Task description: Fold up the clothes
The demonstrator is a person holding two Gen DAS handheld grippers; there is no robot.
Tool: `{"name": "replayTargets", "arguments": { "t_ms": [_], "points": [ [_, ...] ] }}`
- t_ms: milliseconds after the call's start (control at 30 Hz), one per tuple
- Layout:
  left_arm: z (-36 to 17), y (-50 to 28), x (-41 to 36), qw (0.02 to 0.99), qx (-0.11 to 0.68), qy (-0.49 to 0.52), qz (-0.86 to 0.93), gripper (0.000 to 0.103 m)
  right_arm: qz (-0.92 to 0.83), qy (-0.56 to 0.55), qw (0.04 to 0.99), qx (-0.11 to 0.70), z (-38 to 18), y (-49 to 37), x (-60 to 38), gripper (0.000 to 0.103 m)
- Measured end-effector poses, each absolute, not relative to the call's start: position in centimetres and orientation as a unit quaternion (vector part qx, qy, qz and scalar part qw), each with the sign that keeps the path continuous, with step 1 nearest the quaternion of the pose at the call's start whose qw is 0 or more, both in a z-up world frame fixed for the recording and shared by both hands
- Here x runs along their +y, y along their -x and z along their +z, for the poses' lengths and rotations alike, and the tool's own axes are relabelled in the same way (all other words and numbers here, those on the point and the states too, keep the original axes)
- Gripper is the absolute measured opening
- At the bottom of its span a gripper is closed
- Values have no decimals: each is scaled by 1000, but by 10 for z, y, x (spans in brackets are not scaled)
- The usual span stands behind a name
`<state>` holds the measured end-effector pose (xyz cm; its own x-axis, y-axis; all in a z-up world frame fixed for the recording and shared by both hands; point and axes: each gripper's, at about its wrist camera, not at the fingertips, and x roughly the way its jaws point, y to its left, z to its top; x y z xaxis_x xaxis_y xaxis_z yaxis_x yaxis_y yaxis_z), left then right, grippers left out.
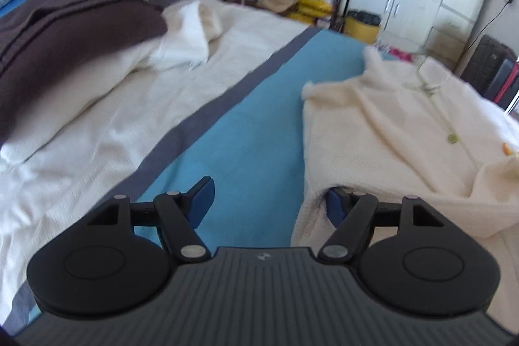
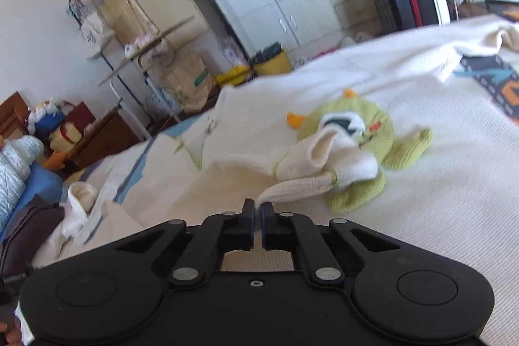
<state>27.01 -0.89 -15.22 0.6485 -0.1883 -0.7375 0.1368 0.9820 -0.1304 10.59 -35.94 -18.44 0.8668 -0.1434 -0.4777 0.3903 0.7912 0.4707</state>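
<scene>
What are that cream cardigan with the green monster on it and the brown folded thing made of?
The cream cardigan looks like soft knitted yarn, matte, with a fine ribbed weave; its cuff shows clear ribbing. The green monster looks knitted too, in a chunkier yarn. The brown folded thing seems a thick, matte woven or fleecy fabric, though blur leaves that open.

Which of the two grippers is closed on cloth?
The right gripper: its jaws are shut on the ribbed cuff of the cream sweater. The left gripper stands wide open, one finger tucked under the cream cardigan.
</scene>
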Motion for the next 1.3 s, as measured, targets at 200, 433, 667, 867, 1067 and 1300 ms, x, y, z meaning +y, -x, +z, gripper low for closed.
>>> {"name": "replayTargets", "arguments": {
  "t_ms": [200, 433, 667, 867, 1067, 1300],
  "points": [
    [-167, -276, 2, 883, 454, 83, -86, 71, -164, -237, 942, 172, -150, -79, -348, 3],
    [-166, -280, -1, 871, 476, 62, -106, 71, -244, -260, 890, 285, -188, -75, -365, 4],
    [-123, -267, 4, 897, 414, 55, -145, 69, -267, -182, 907, 269, -165, -80, -352, 34],
    [-100, -261, 11, 915, 374, 84, -129, 69, -276, -221, 905, 238, -154, -70, -373, 46],
    [-109, -275, 8, 911, 384, 84, -127, 69, -229, -310, 890, 244, -173, -75, -403, 47],
    [-119, -349, -33, 870, 437, 145, -175, 69, -159, -265, 896, 319, -191, -131, -409, 50]
  ]
}}
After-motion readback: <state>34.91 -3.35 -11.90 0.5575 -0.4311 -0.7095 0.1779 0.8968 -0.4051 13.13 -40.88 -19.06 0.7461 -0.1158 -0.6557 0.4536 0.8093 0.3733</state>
